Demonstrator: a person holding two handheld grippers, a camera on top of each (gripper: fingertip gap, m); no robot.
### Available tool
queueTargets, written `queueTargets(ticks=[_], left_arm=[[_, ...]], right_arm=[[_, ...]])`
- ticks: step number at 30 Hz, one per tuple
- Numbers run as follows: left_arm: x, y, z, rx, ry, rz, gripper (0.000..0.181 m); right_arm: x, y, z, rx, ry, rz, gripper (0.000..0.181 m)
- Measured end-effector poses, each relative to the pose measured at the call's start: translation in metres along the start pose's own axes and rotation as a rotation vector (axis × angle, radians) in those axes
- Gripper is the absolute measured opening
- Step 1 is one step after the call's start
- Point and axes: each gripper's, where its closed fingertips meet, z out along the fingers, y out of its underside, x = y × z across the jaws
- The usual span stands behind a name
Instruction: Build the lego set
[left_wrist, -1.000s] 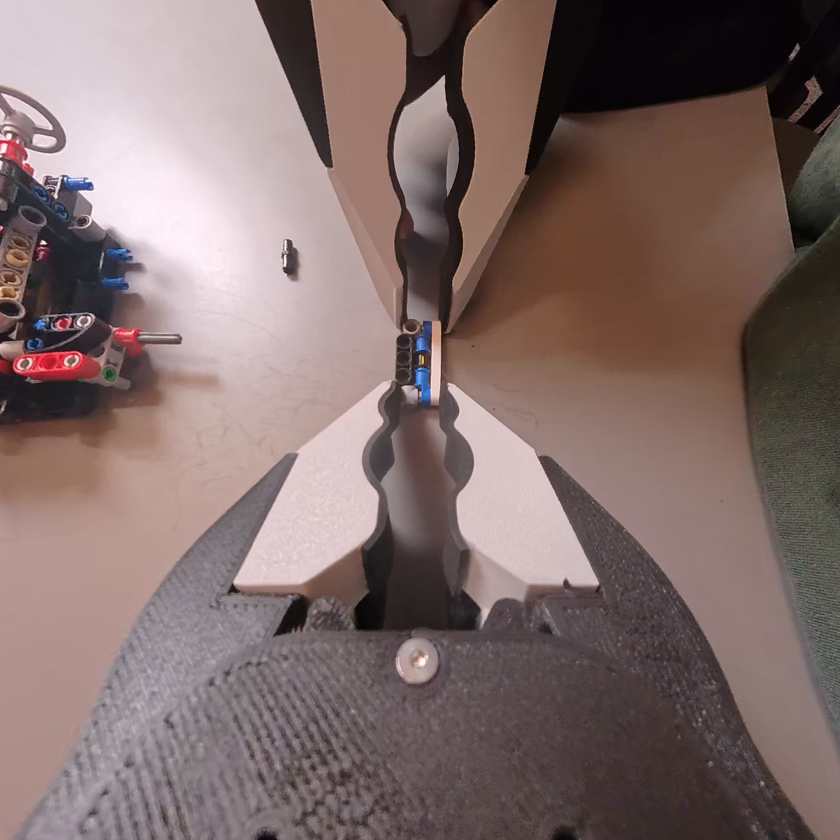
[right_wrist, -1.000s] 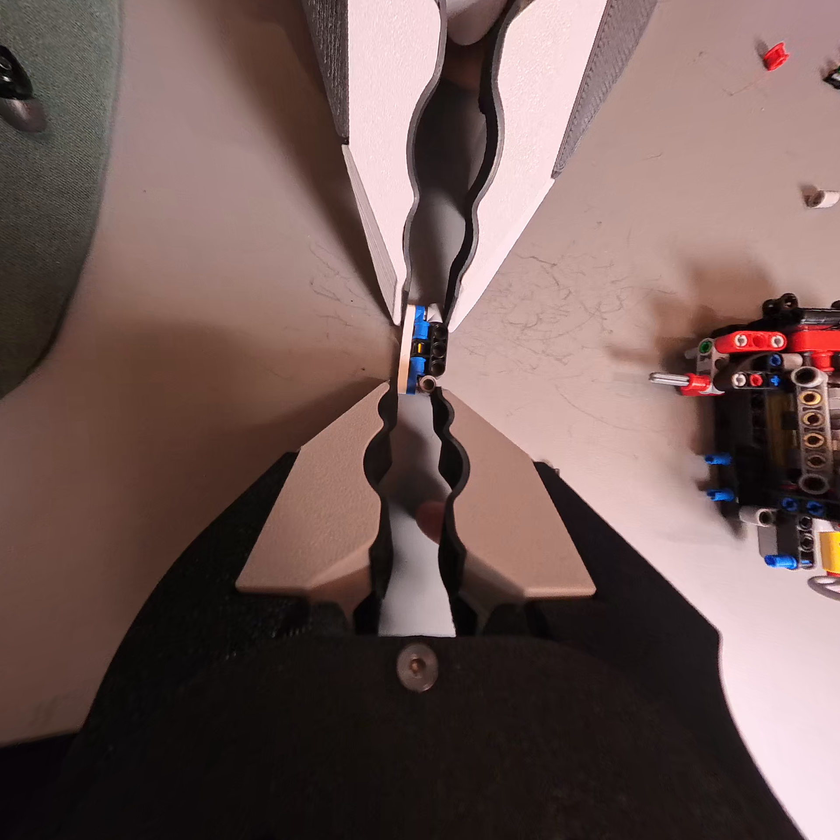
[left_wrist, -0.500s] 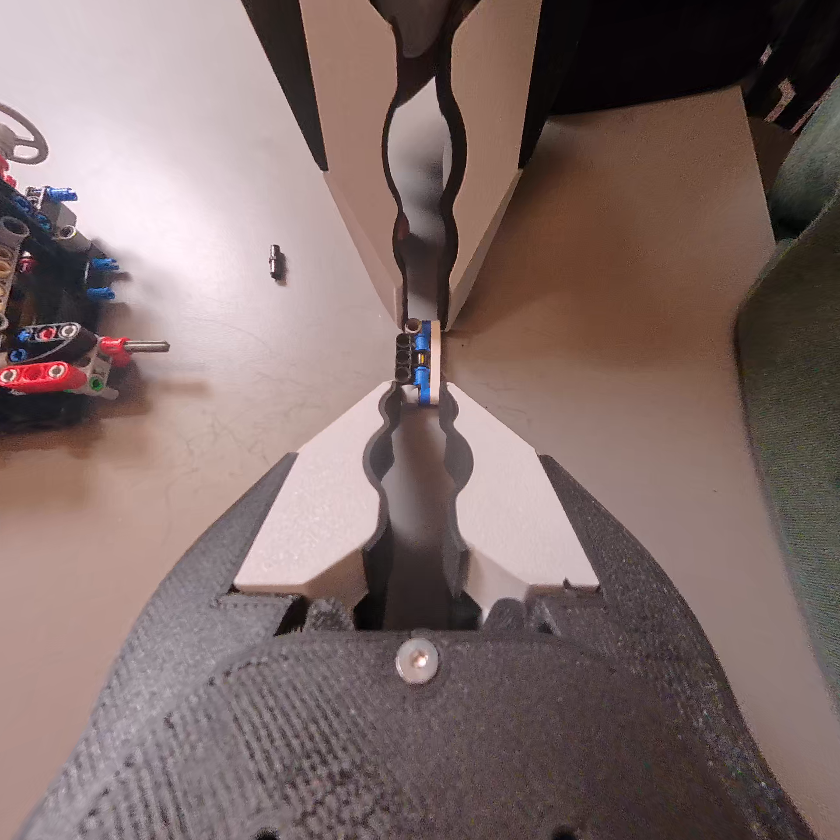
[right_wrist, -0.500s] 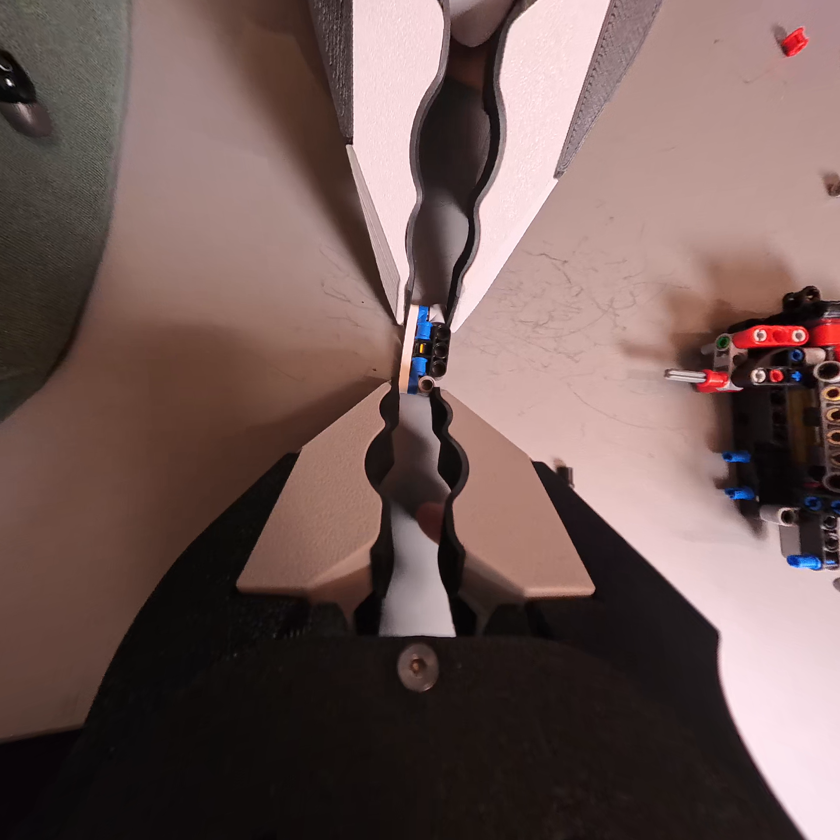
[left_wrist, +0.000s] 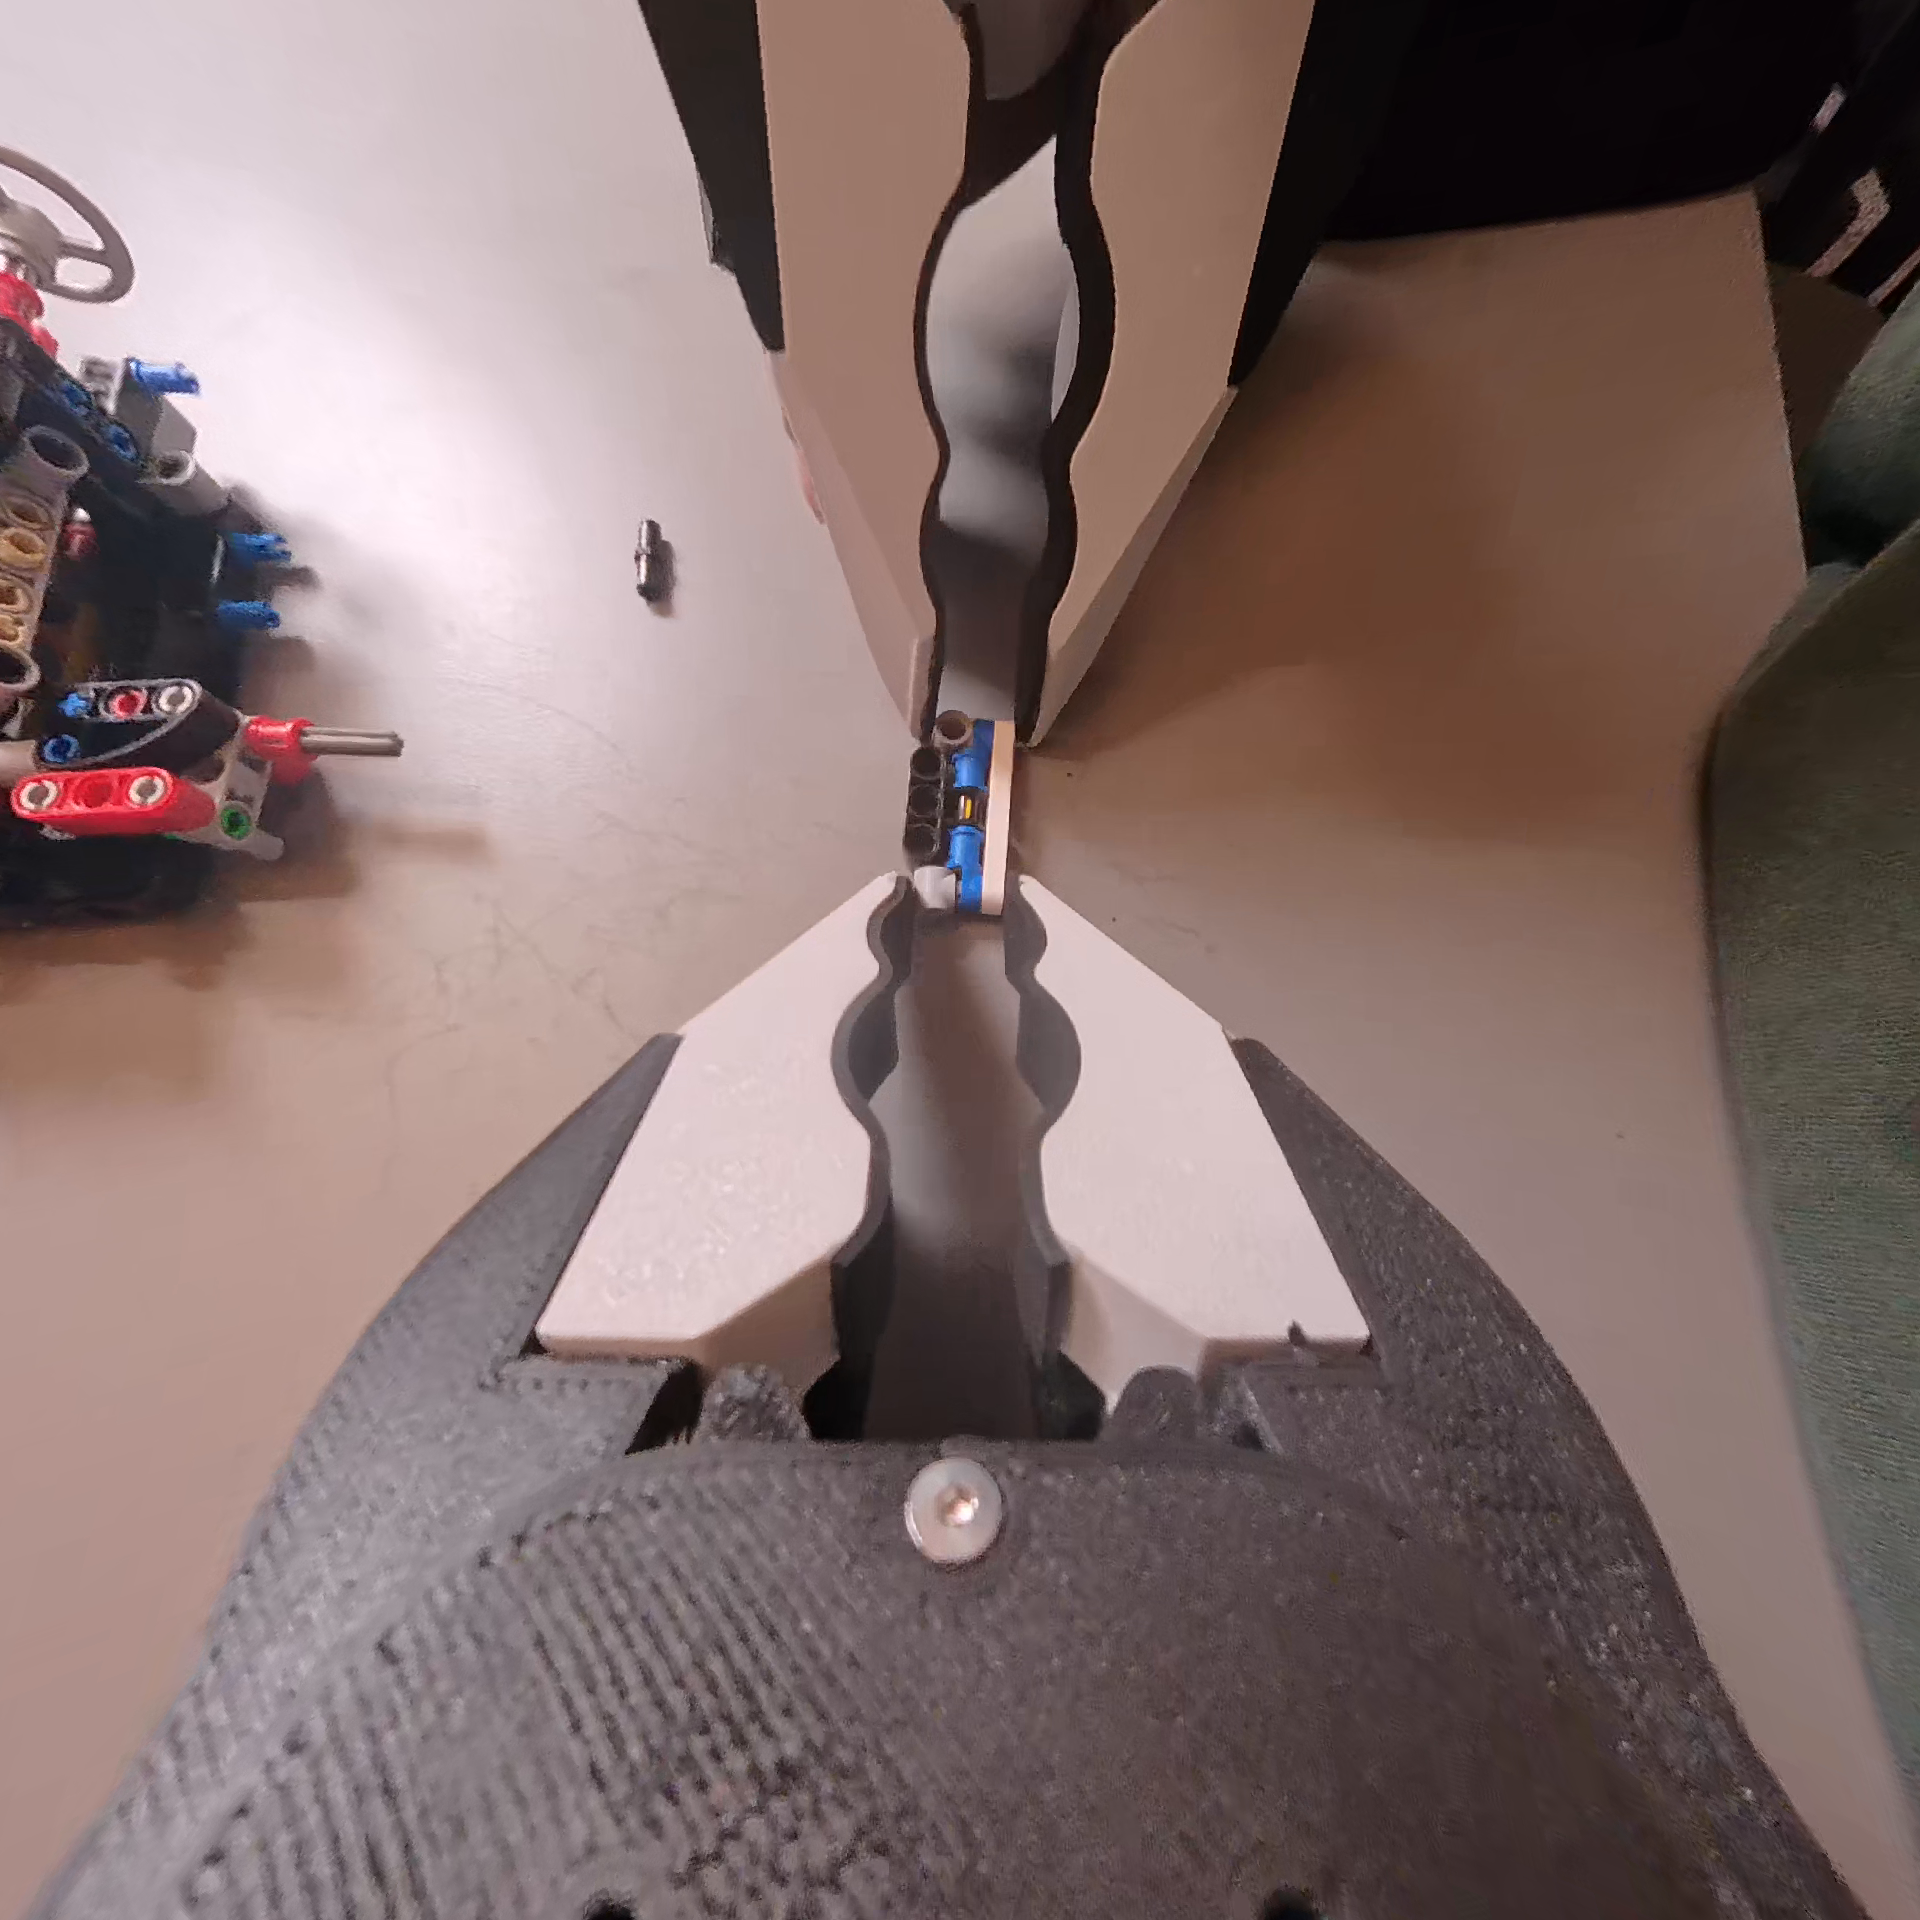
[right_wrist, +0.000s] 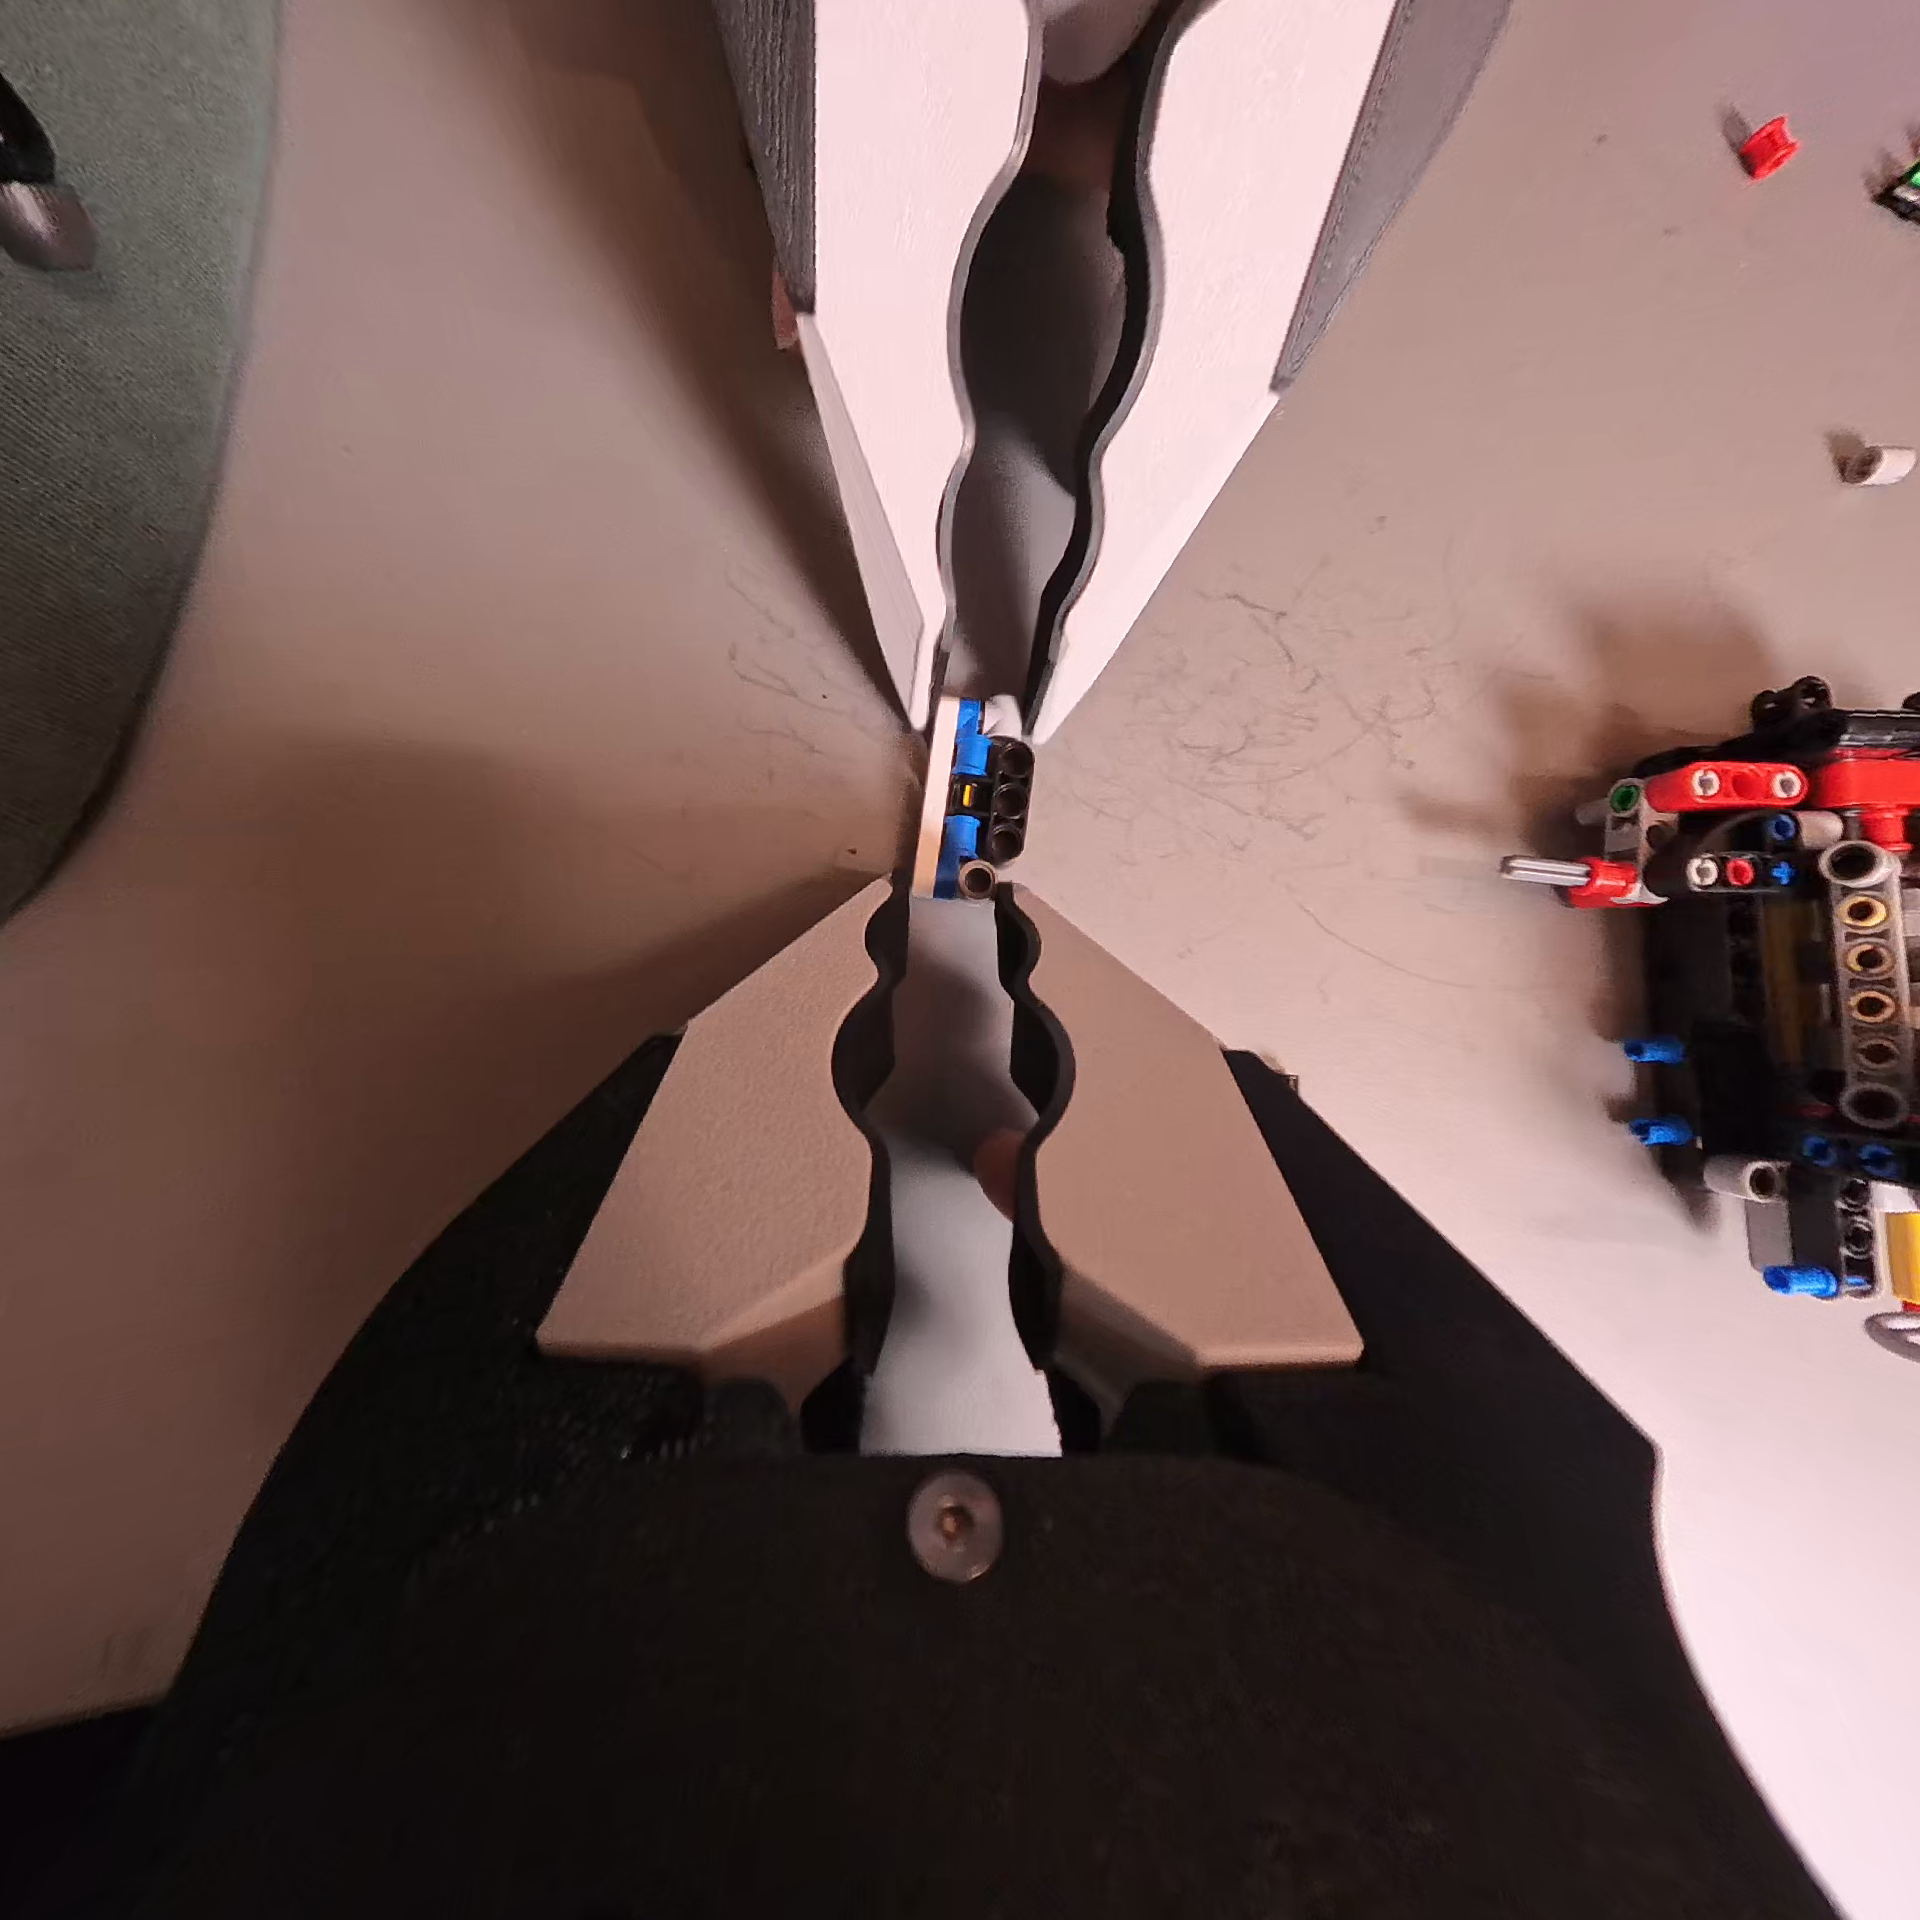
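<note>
Your left claw (left_wrist: 961, 894) and right claw (right_wrist: 951, 894) both stay clamped on the small sub-assembly (left_wrist: 958, 808), one at each end, above the worktop (left_wrist: 1351, 831). Its grip looks unchanged over the last second; only the background drifts. Farther off, the main lego build (right_wrist: 1808, 997) waits, so mating is likely still ahead.

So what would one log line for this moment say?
left gripper: shut on small lego subassembly | right gripper: shut on same piece | larger lego build: on table, untouched
</note>
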Motion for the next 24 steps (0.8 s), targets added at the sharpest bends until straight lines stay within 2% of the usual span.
queueTargets(ticks=[9,24], left_arm=[[0.0047,-0.0008,0.0012,-0.012,0.005,0.064,0.014],[0.0078,-0.0007,0.0021,-0.011,0.027,0.039,0.014]], right_arm=[[-0.0019,-0.0012,0.001,-0.006,-0.019,0.011,0.014],[-0.0059,-0.0008,0.0009,-0.007,-0.034,0.024,0.013]])
